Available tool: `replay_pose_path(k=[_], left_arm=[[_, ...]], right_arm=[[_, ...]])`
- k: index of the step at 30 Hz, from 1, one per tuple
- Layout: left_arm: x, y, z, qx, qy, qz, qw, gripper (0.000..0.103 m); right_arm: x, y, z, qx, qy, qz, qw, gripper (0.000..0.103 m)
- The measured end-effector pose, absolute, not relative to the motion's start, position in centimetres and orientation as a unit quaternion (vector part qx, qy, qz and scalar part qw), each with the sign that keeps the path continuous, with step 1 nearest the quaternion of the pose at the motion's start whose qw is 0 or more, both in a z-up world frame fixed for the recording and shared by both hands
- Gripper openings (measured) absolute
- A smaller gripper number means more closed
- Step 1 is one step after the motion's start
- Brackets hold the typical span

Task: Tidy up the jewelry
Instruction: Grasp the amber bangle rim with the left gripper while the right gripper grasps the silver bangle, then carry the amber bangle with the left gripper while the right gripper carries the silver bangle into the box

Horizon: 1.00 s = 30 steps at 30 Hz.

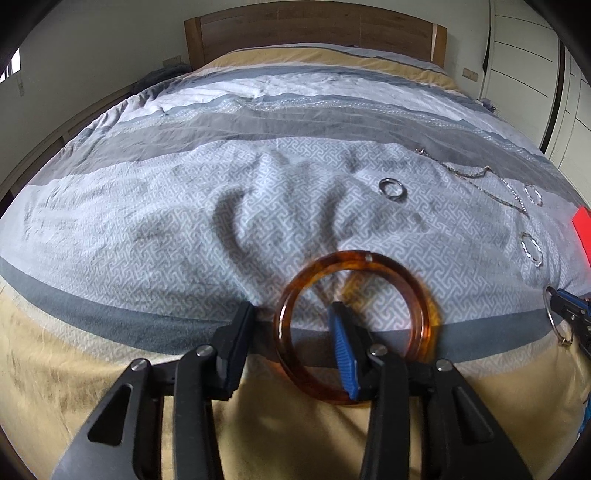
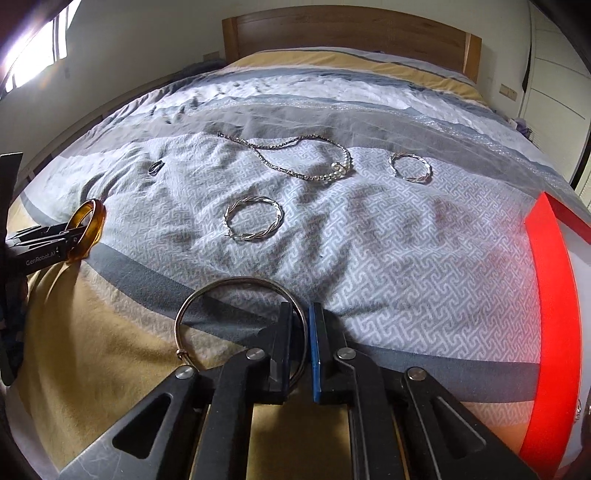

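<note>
Two grippers hang low over the foot of a bed (image 2: 369, 258), both pointing toward the wooden headboard (image 2: 351, 33). My left gripper (image 1: 295, 332) has its jaws spread wide, and the amber bangles (image 1: 351, 325), which look like a pair of matching rings, hang hooked over the right, blue-padded finger (image 1: 345, 354), tilted above the bedspread. In the right wrist view the same gripper appears at the far left edge with the amber rings riding on its tip.

My right gripper (image 2: 300, 343) has its jaws pinched nearly together on a thin metal bangle (image 2: 221, 291), which stands out to the left of the fingers, clear of the cover.

On the patterned grey band of the bedspread lie a twisted silver hoop (image 2: 254, 218) near the middle, a second twisted hoop (image 2: 410, 167) farther right, a beaded necklace (image 2: 295, 158) between and beyond them, and a small dark ring (image 2: 156, 167) off to the left.

A red box (image 2: 550, 332) sits at the right edge; I cannot tell from here what, if anything, it holds.
</note>
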State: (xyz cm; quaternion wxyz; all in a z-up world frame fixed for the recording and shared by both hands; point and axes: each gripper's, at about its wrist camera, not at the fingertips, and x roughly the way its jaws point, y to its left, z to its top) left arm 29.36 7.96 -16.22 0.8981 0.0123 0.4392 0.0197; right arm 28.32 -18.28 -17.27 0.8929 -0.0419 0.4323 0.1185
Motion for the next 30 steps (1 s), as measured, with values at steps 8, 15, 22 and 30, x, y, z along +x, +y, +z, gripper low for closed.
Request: replay_pose_path(k=[8, 15, 22, 30], left_arm=[[28.9, 7.2, -16.0, 0.025, 0.430, 0.001, 0.903, 0.014], [28.6, 7.0, -15.7, 0.027, 0.430, 0.001, 0.903, 0.012], [28.3, 6.7, -15.2, 0.041, 0.432, 0.007, 0.901, 0.011], [27.7, 6.0, -13.7, 0.037, 0.430, 0.016, 0.902, 0.010]], right_arm=[[27.8, -17.6, -16.9, -0.069, 0.420, 0.111, 0.898, 0.006], [27.5, -17.4, -16.5, -0.074, 0.416, 0.114, 0.899, 0.005], [27.0, -17.7, -15.5, -0.067, 0.407, 0.119, 0.903, 0.005], [26.0, -18.9, -13.1, -0.057, 0.380, 0.119, 0.915, 0.005]])
